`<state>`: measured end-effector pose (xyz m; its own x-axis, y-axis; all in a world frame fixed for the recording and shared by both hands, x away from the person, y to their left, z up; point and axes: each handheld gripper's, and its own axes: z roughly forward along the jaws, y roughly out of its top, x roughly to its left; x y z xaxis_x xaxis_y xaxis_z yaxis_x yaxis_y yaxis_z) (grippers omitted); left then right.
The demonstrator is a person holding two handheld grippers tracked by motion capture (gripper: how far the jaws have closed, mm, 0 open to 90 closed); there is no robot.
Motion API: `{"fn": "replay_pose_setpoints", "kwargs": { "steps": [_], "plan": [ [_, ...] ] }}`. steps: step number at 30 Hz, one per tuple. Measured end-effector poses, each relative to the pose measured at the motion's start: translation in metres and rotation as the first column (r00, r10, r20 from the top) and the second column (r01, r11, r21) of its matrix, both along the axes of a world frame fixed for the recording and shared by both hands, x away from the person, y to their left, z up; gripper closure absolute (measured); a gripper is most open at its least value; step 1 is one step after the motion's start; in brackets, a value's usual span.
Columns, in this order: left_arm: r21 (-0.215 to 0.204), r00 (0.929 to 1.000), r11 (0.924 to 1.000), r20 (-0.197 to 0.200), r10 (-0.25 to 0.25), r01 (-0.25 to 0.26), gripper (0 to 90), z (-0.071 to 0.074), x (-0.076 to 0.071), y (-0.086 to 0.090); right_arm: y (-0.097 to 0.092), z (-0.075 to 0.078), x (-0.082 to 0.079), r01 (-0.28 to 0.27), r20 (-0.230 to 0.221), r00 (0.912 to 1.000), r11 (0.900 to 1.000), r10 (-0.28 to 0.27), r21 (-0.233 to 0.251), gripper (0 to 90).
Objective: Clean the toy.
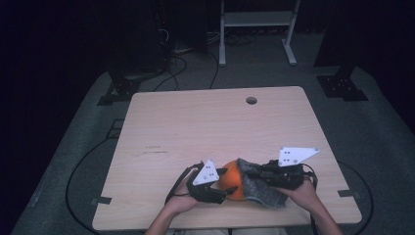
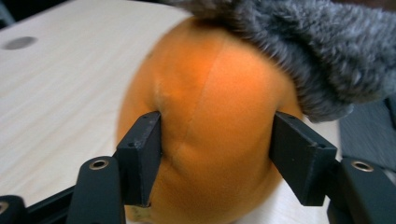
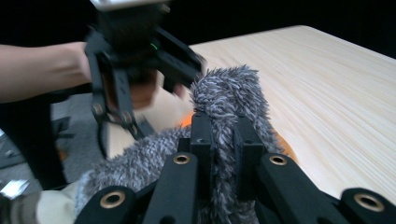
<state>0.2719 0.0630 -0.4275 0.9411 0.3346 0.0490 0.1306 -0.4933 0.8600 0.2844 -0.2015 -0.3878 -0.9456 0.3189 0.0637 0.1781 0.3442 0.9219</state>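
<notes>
Black jaws of the left gripper [image 2: 217, 158] pressed both sides of the orange plush ball [image 2: 210, 121]; the right gripper [image 3: 223, 140] clamped the grey fuzzy cover [image 3: 229, 98] over it, near the table's [image 1: 195, 122] front edge

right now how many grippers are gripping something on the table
2. The left gripper clamps the orange plush at the table's near edge; the right gripper, just beside it, pinches the grey fuzzy cloth draped over that plush.

Orange plush [image 2: 210, 130] — perhaps half-hidden by fleece [image 2: 317, 51].
</notes>
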Motion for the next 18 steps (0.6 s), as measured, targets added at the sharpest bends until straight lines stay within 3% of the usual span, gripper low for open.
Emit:
{"fn": "replay_pose_setpoints", "kwargs": {
  "steps": [3, 4, 7, 8, 9, 12, 15, 18],
  "plan": [
    [0.031, 0.9995, 0.9994, 0.028, -0.013, 0.013, 33.2, -0.001, -0.003, 0.001, 0.007, 0.001, 0.001, 0.007, 0.013, 0.9999, 0.9997, -0.007, -0.025, 80.9],
    [0.006, 0.9996, 1.0000, 0.026, -0.007, 0.007, 31.4, 0.000, -0.001, 0.003, 0.005, 0.001, 0.004, 0.039, 0.007, 0.9992, 0.9991, -0.039, -0.016, 80.9],
    [-0.027, 0.9998, 0.9995, 0.014, 0.017, -0.016, 17.9, 0.002, 0.002, 0.002, -0.001, 0.000, 0.006, 0.049, -0.006, 0.9988, 0.9988, -0.049, -0.006, 80.9],
    [-0.023, 0.9986, 0.9986, 0.023, 0.047, -0.047, 17.9, 0.002, 0.004, -0.001, -0.003, -0.001, 0.006, 0.047, -0.008, 0.9989, 0.9989, -0.047, -0.007, 80.8],
    [0.006, 0.9992, 0.9993, 0.017, 0.036, -0.036, 12.8, -0.001, 0.006, -0.005, -0.003, -0.001, 0.004, 0.018, -0.019, 0.9997, 0.9998, -0.018, -0.012, 80.8],
    [0.020, 0.9996, 0.9998, 0.029, -0.001, 0.000, 19.7, -0.004, 0.003, -0.006, 0.004, 0.002, -0.001, -0.027, -0.018, 0.9995, 0.9993, 0.027, -0.026, 80.8],
    [0.036, 0.9983, 0.9988, 0.047, -0.034, 0.032, 28.8, -0.005, -0.003, -0.006, 0.018, 0.006, -0.006, -0.048, 0.012, 0.9987, 0.9969, 0.049, -0.062, 80.8],
    [0.041, 0.9970, 0.9982, 0.062, -0.046, 0.044, 31.7, -0.006, -0.006, -0.006, 0.016, 0.006, 0.002, 0.009, 0.006, 0.9999, 0.9990, -0.008, -0.044, 80.8]
  ]
}}
